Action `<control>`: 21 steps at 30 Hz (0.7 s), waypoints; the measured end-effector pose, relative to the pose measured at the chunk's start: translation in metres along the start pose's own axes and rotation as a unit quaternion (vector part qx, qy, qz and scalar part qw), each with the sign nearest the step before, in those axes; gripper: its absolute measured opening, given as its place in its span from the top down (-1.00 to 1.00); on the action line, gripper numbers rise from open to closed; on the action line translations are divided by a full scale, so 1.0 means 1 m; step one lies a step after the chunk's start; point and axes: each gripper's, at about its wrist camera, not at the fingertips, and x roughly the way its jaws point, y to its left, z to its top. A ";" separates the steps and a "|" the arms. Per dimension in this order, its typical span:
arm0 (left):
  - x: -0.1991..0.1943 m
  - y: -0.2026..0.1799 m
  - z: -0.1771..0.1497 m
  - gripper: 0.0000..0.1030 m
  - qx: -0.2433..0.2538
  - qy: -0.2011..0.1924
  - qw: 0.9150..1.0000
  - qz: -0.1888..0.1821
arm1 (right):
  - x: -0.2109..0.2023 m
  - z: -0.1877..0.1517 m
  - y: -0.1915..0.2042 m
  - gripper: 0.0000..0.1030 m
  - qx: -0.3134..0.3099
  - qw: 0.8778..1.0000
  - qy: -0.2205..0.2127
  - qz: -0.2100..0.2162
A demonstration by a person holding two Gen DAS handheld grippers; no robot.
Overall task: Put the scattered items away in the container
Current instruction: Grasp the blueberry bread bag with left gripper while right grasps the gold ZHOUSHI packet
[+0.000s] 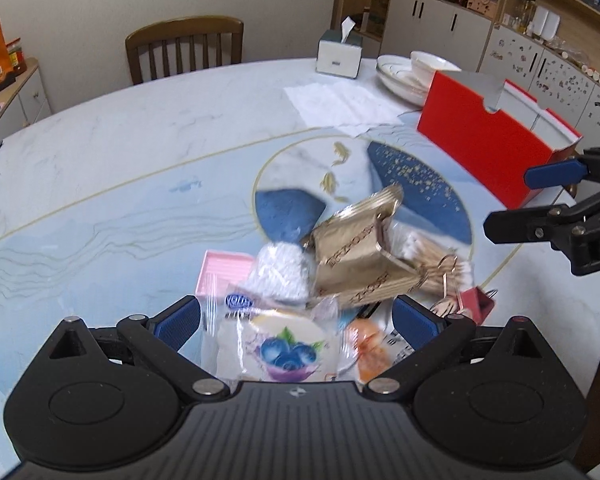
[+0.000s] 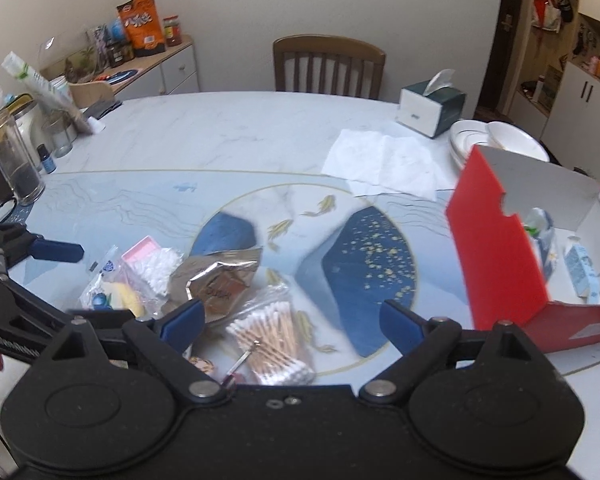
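Observation:
A pile of scattered items lies on the table: a blueberry snack packet [image 1: 278, 346], a gold foil pouch [image 1: 356, 248], a bag of cotton swabs [image 2: 274, 336], a white swab pack [image 1: 280, 270] and a pink box [image 1: 220, 270]. My left gripper [image 1: 296, 316] is open, its pads either side of the blueberry packet. My right gripper [image 2: 292, 320] is open above the cotton swabs. The red open box [image 2: 496, 248] stands to the right with a few packets inside. The right gripper's fingers [image 1: 556, 172] show at the edge of the left wrist view.
A tissue box [image 2: 432, 106], stacked white plates and a bowl [image 2: 500, 138] and flat tissue sheets [image 2: 384, 166] lie beyond the red box. Glass jars and bottles [image 2: 12, 160] stand at the table's left edge. A wooden chair [image 2: 328, 66] is at the far side.

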 end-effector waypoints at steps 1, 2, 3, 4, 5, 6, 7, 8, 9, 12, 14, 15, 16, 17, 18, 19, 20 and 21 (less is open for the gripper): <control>0.001 0.001 -0.002 -0.99 -0.001 0.000 1.000 0.003 | 0.003 0.001 0.002 -0.83 -0.001 1.000 0.001 0.003; 0.003 0.003 -0.004 -0.99 -0.002 0.000 1.000 0.005 | 0.005 0.002 0.005 -0.83 -0.003 1.000 0.002 0.006; 0.004 0.004 -0.006 -0.99 -0.003 0.001 1.000 0.006 | 0.008 0.004 0.007 -0.83 -0.004 1.000 0.003 0.009; 0.005 0.005 -0.007 -0.99 -0.005 0.002 1.000 0.008 | 0.010 0.005 0.009 -0.83 -0.006 1.000 0.003 0.011; 0.006 0.006 -0.008 -0.99 -0.007 0.002 1.000 0.009 | 0.013 0.007 0.011 -0.83 -0.006 1.000 0.004 0.014; 0.006 0.007 -0.009 -0.99 -0.007 0.002 1.000 0.009 | 0.015 0.008 0.013 -0.83 -0.006 1.000 0.005 0.017; 0.007 0.008 -0.011 -0.99 -0.007 0.001 1.000 0.009 | 0.018 0.010 0.015 -0.83 -0.005 1.000 0.006 0.020; 0.008 0.009 -0.012 -0.99 -0.006 0.001 1.000 0.008 | 0.021 0.011 0.016 -0.83 -0.004 1.000 0.007 0.022; 0.008 0.011 -0.014 -0.99 -0.005 0.002 1.000 0.006 | 0.024 0.012 0.018 -0.83 -0.003 1.000 0.010 0.024; 0.013 0.014 -0.017 -0.99 -0.007 0.007 1.000 0.002 | 0.036 0.016 0.021 -0.83 0.004 0.999 0.018 0.030; 0.017 0.015 -0.019 -0.99 -0.005 0.013 1.000 -0.001 | 0.043 0.018 0.022 -0.82 0.009 0.999 0.024 0.032; 0.018 0.015 -0.020 -0.99 -0.003 0.014 1.000 -0.001 | 0.047 0.018 0.023 -0.82 0.012 0.999 0.028 0.034; 0.020 0.015 -0.021 -0.99 -0.001 0.015 1.000 -0.001 | 0.050 0.019 0.024 -0.82 0.016 0.999 0.031 0.036; 0.021 0.015 -0.021 -0.99 0.001 0.016 1.000 -0.001 | 0.053 0.020 0.024 -0.82 0.020 0.999 0.033 0.037; 0.023 0.015 -0.022 -0.99 0.001 0.017 1.000 -0.001 | 0.057 0.021 0.025 -0.82 0.023 0.998 0.036 0.037; 0.024 0.016 -0.022 -0.99 0.000 0.019 1.000 -0.001 | 0.060 0.022 0.026 -0.82 0.025 0.998 0.038 0.037; 0.025 0.017 -0.022 -0.99 -0.001 0.020 1.000 -0.002 | 0.064 0.022 0.028 -0.80 0.026 0.998 0.041 0.037; 0.026 0.017 -0.022 -0.99 -0.002 0.020 1.000 -0.002 | 0.067 0.023 0.029 -0.80 0.026 0.998 0.043 0.037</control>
